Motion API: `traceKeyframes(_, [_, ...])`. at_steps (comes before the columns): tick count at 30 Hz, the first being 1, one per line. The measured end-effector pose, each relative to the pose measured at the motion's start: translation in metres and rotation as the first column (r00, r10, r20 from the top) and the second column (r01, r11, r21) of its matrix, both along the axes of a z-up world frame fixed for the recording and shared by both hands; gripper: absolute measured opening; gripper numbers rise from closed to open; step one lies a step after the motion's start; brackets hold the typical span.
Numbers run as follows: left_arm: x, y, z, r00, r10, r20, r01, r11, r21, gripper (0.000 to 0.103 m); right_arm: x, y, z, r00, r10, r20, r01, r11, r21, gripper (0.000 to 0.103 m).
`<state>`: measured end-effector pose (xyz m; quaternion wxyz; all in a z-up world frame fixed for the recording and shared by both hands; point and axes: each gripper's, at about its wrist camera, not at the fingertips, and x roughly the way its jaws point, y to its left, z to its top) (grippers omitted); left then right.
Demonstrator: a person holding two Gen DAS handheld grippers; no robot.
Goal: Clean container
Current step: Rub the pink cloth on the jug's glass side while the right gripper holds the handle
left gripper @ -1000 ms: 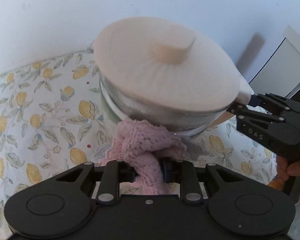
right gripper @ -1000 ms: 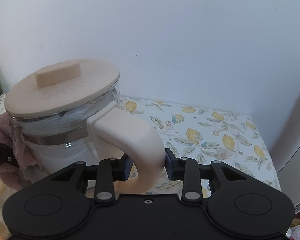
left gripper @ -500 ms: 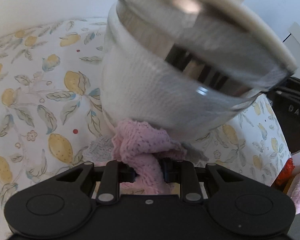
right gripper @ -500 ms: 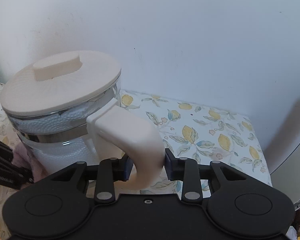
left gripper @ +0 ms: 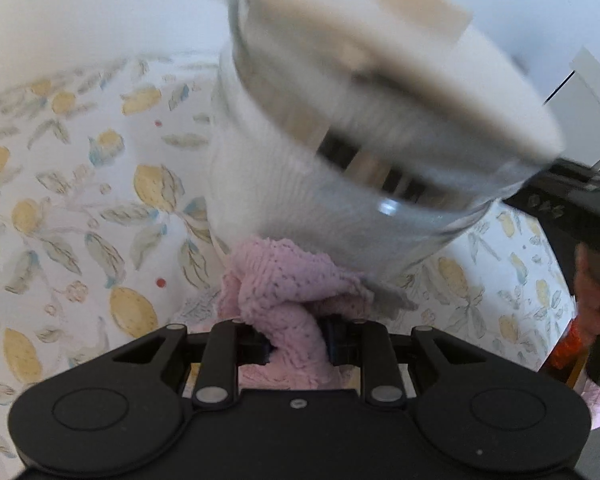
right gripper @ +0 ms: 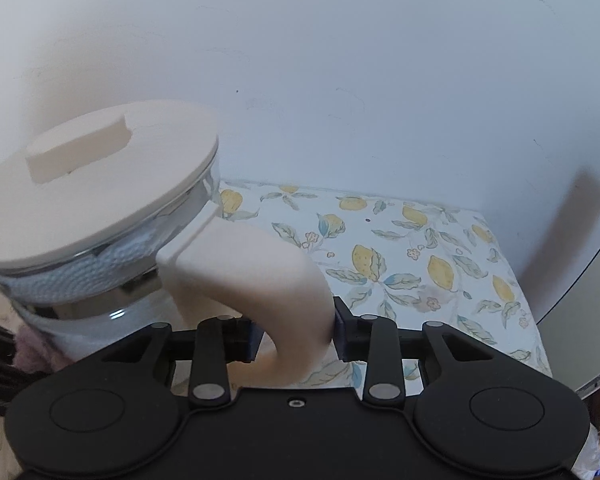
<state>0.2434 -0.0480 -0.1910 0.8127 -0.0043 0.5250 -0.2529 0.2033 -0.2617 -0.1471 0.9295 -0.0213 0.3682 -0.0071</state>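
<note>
A glass container (left gripper: 300,184) with a cream lid (left gripper: 400,64) is tilted above the lemon-print tablecloth (left gripper: 80,200). My left gripper (left gripper: 298,344) is shut on a pink knitted cloth (left gripper: 284,292) pressed against the container's lower side. In the right wrist view the container (right gripper: 92,280) sits at the left with its lid (right gripper: 100,188) on. My right gripper (right gripper: 296,340) is shut on the container's cream handle (right gripper: 260,280). The pink cloth (right gripper: 32,344) shows at the lower left behind the container.
A white wall (right gripper: 340,60) stands close behind the table. The tablecloth (right gripper: 400,252) ends at the table's right edge beside a white panel (right gripper: 580,300). The right gripper's body (left gripper: 580,208) and the holding hand (left gripper: 596,300) show at the right of the left wrist view.
The container has tilted and turned, showing its glass side instead of its lid top to the left camera. The cloth has moved down along the glass. Both grips have held.
</note>
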Motion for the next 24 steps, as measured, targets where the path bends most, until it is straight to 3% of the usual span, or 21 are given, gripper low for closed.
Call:
traceKeyframes(3, [-0.003, 0.000, 0.017, 0.999, -0.019, 0.049, 0.018, 1.000, 0.023, 0.022, 0.000, -0.002, -0.001, 1.000, 0.027, 0.016, -0.027, 1.000, -0.006, 0.038])
traceKeyframes(8, [-0.011, -0.002, 0.043, 0.992, -0.027, 0.125, 0.020, 0.998, 0.057, 0.022, -0.006, -0.010, -0.007, 0.982, 0.182, 0.045, -0.177, 0.979, -0.098, 0.034])
traceKeyframes(16, [-0.022, -0.014, 0.080, 0.977, -0.031, 0.210, 0.017, 0.998, 0.066, 0.022, -0.002, -0.023, -0.008, 0.952, 0.303, 0.053, -0.295, 0.948, -0.119, 0.034])
traceKeyframes(24, [-0.018, -0.019, 0.087, 0.975, -0.018, 0.222, 0.001, 0.997, 0.077, 0.022, 0.011, -0.030, -0.008, 0.920, 0.387, 0.055, -0.376, 0.915, -0.142, 0.034])
